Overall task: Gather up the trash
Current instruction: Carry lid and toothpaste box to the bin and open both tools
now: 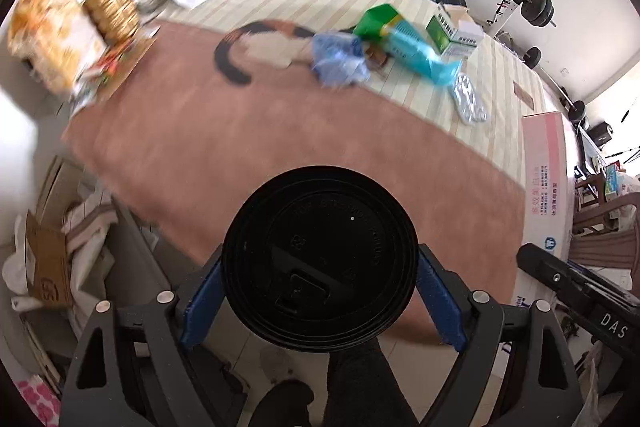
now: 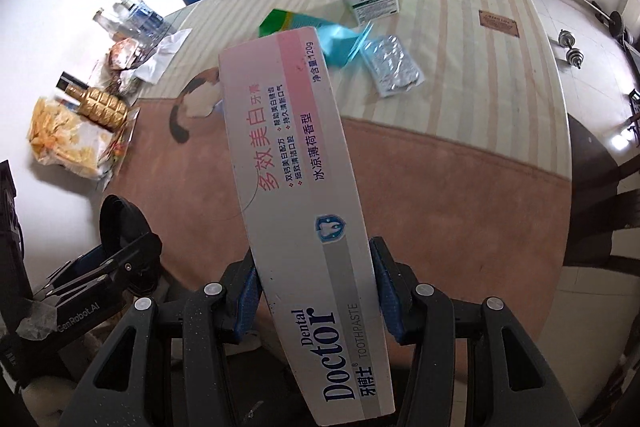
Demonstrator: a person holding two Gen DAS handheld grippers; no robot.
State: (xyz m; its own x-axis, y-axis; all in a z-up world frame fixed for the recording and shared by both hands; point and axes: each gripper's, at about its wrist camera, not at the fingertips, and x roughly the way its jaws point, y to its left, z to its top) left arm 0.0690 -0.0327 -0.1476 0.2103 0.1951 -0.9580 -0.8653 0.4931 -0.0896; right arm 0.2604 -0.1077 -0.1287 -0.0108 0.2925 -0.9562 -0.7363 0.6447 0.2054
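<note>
The left gripper point(image 1: 320, 301) has its jaws clamped on a black-lidded cup point(image 1: 320, 259). The right gripper point(image 2: 314, 297) pinches a toothpaste box point(image 2: 296, 187), long axis running forward from the jaws. Remaining trash point(image 1: 400, 47) lies far ahead on the desk point(image 1: 260, 147), nearer the right.

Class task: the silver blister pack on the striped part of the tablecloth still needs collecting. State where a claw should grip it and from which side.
Probably best: pinch the blister pack across its short width at a long edge, coming from above. It lies flat on the tablecloth, so a claw tip must slip under a thin edge.
</note>
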